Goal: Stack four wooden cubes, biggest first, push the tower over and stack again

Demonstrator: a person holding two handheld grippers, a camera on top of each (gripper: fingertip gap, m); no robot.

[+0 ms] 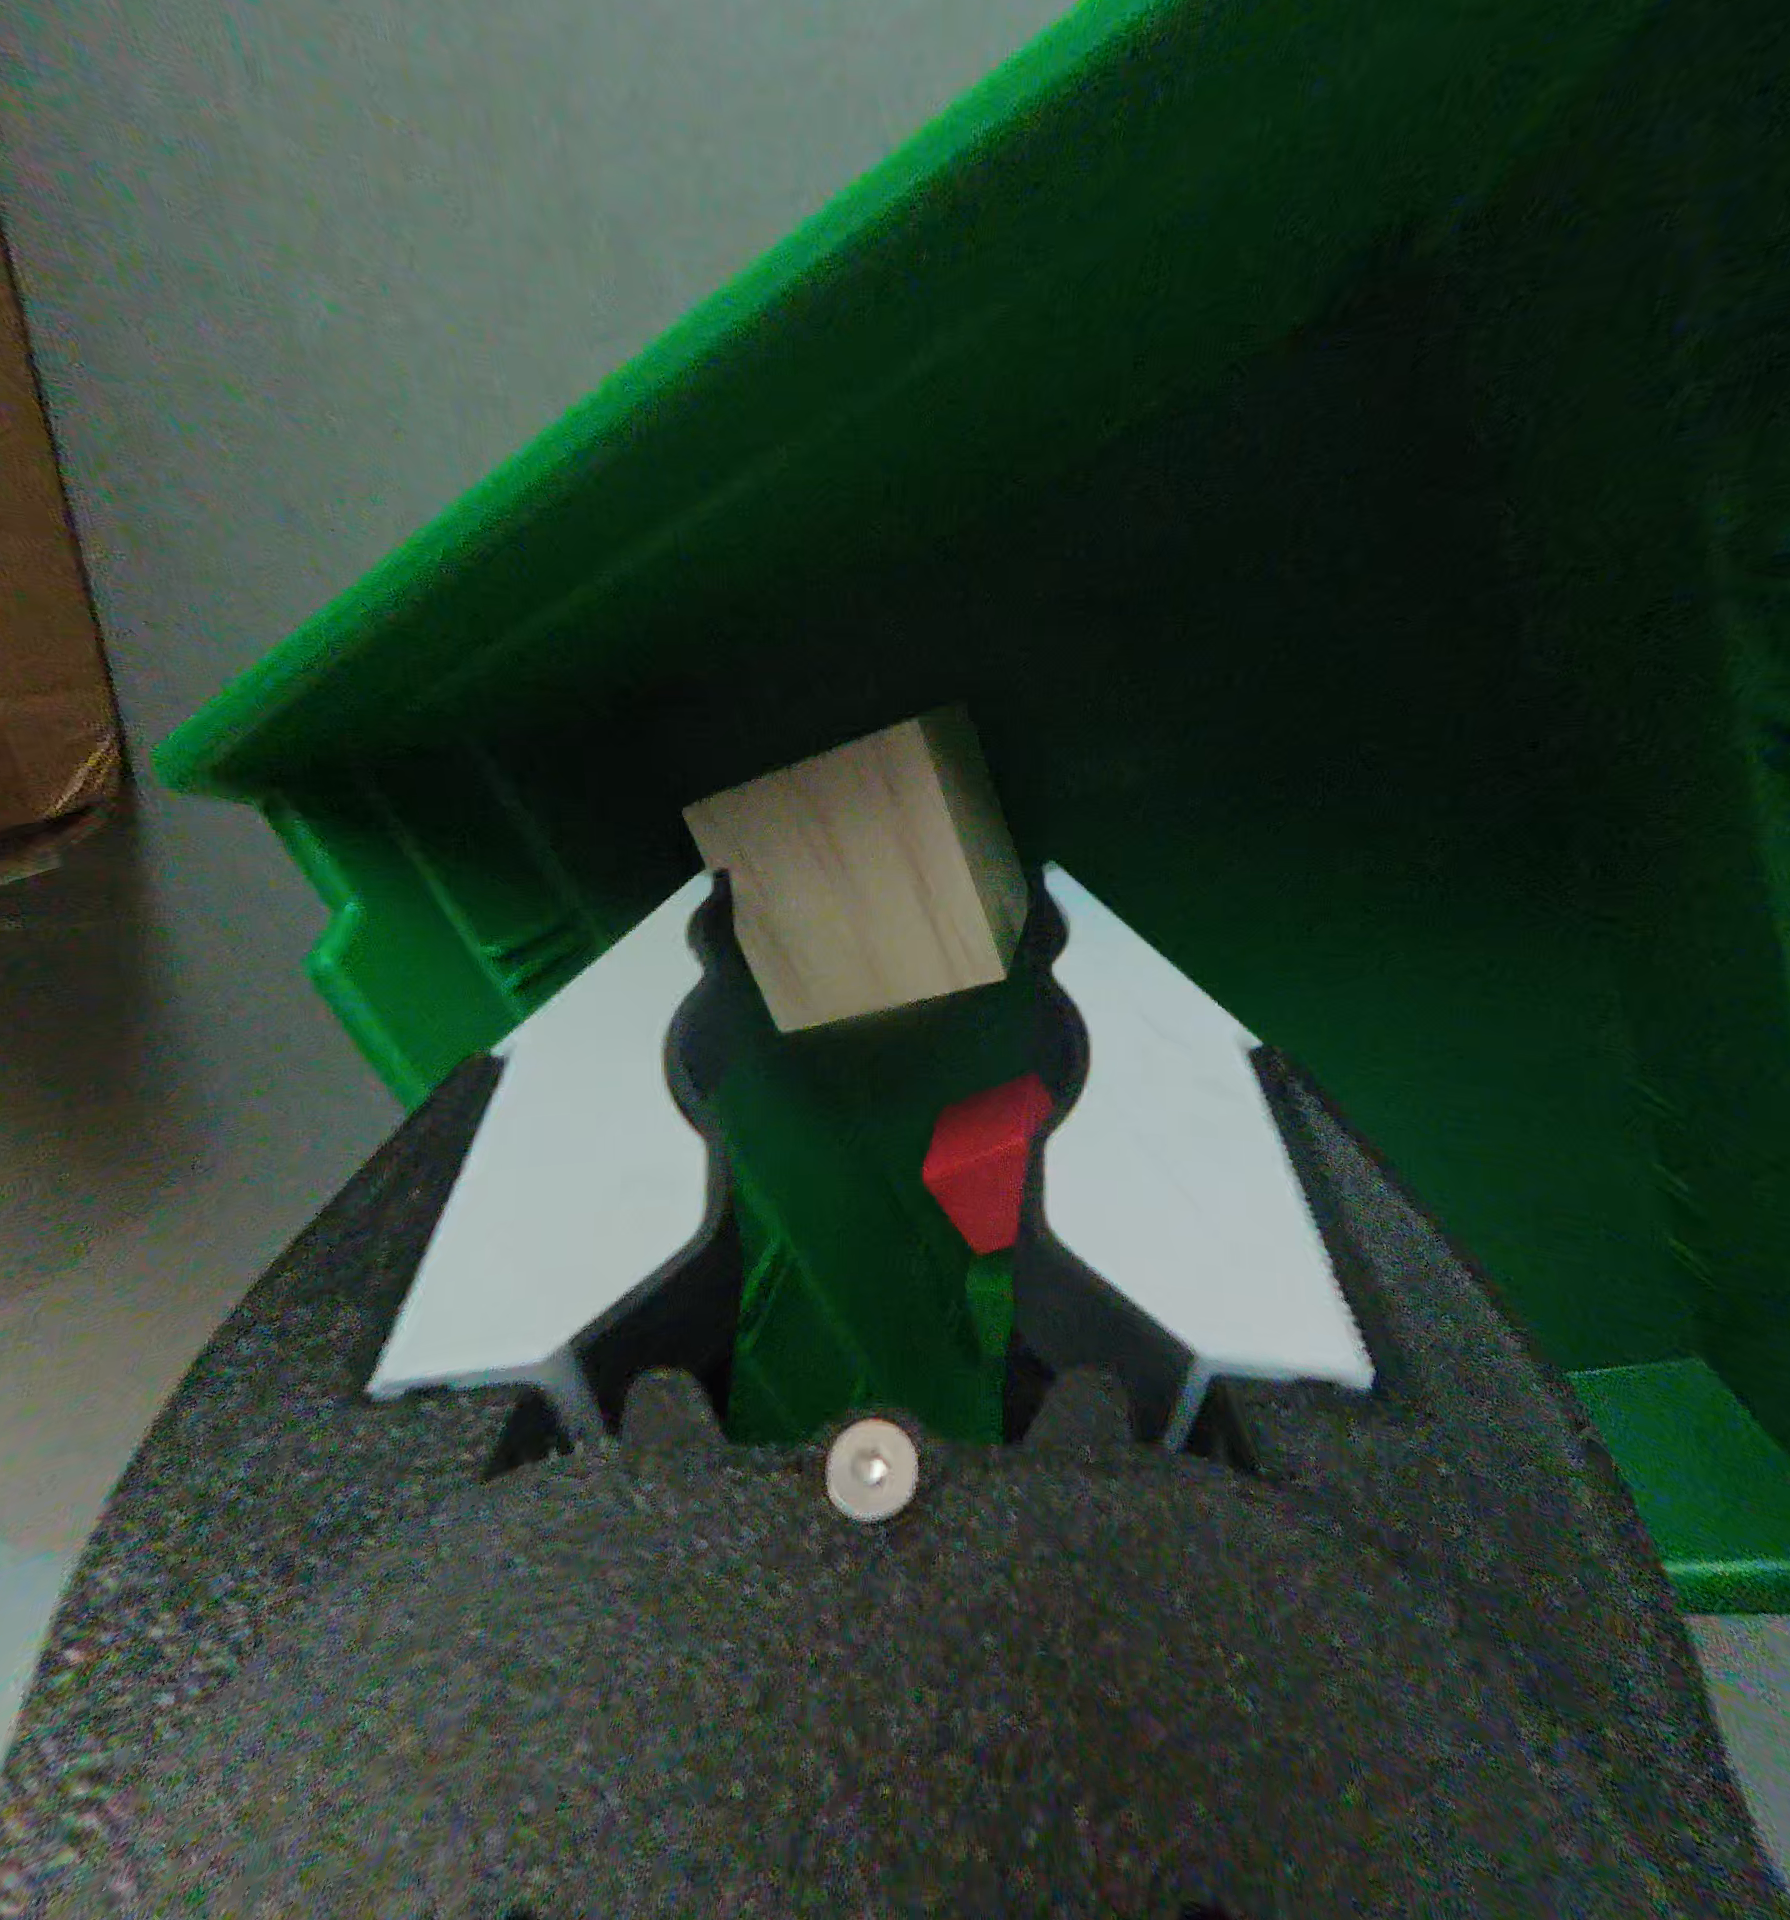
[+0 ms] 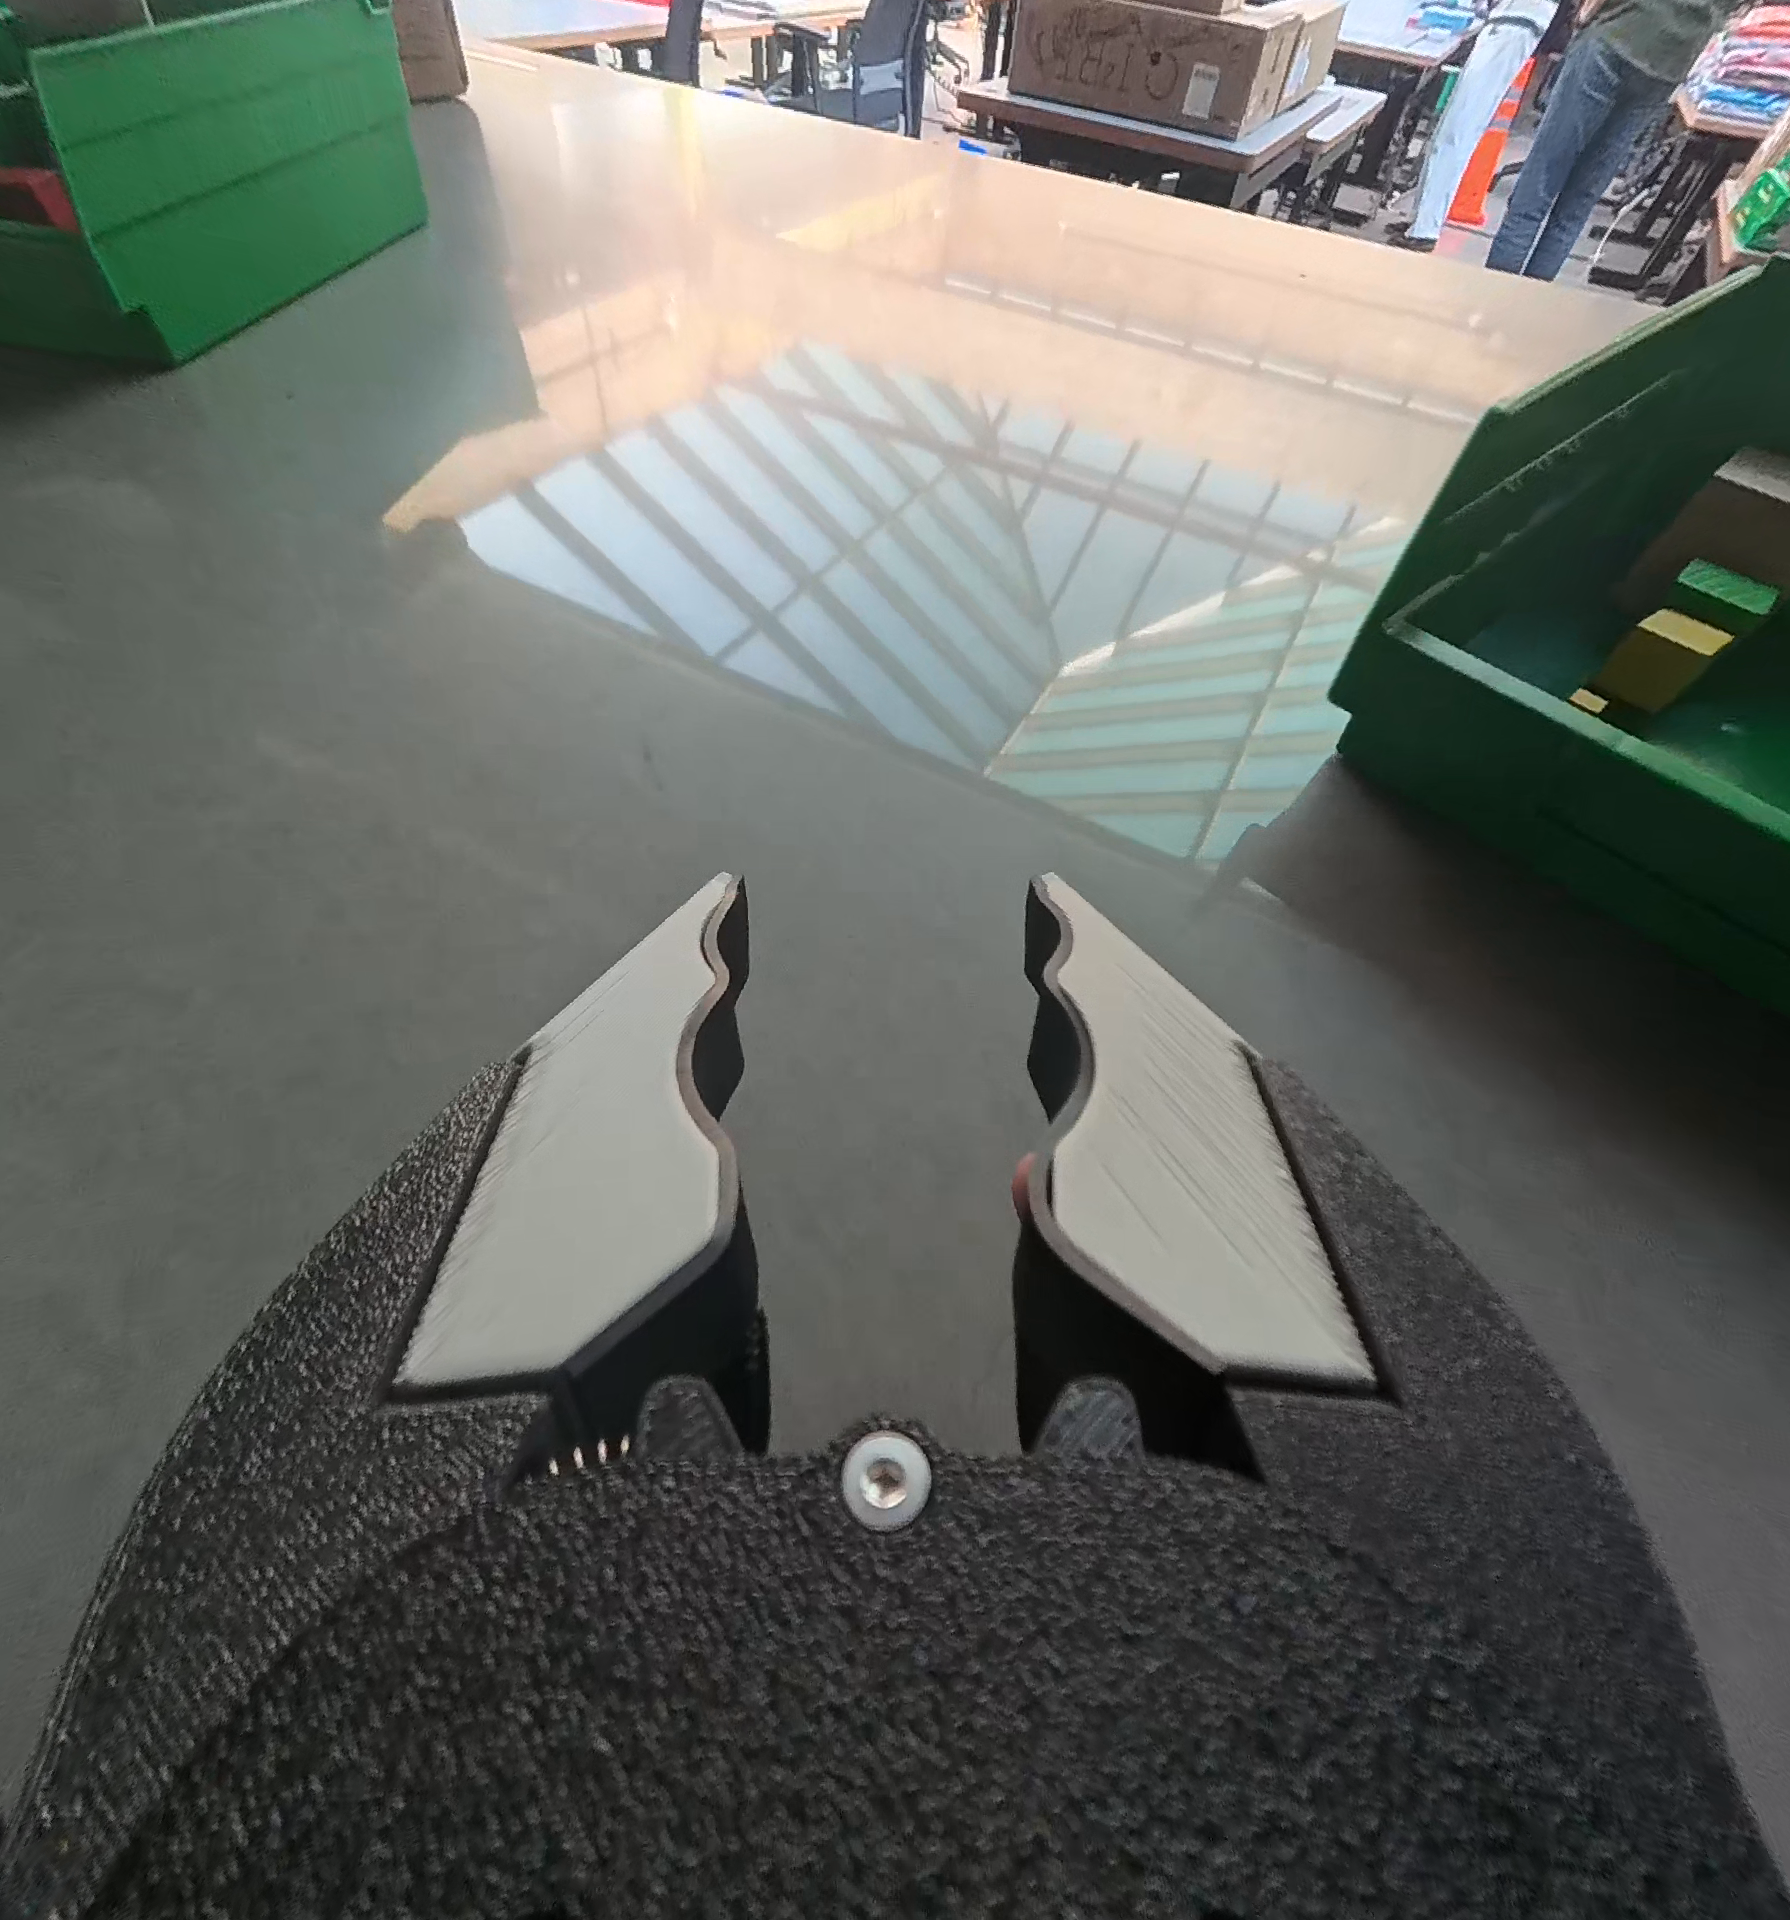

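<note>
My left gripper (image 1: 875,894) is closed on a pale wooden block (image 1: 855,883), pinched between the fingertips with a corner turned downward, so the hold looks skewed rather than square. It hangs over a green bin (image 1: 1234,520), low between the walls; whether the block touches the bin floor I cannot tell. A red block (image 1: 984,1164) lies on the bin floor just behind the held one, seen through the finger gap, with a sliver of a green piece (image 1: 990,1314) beneath it. A brown cardboard box (image 1: 8,468) stands left of the bin on the grey table (image 1: 299,312).

My right gripper (image 2: 886,894) is parted wide with nothing between its fingers, hovering over bare table (image 2: 351,727), well apart from both bins, probably parked clear of the left side. Far left, the green bin (image 2: 226,208) shows a red block (image 2: 23,197) inside. On the right a second green bin (image 2: 1597,779) holds a yellow block (image 2: 1665,655), a green block (image 2: 1727,597) and a tan block (image 2: 1743,540) stacked against one another towards its back wall. Beyond the table edge, a cardboard box (image 2: 1151,52) sits on another bench, and people stand at the back.
</note>
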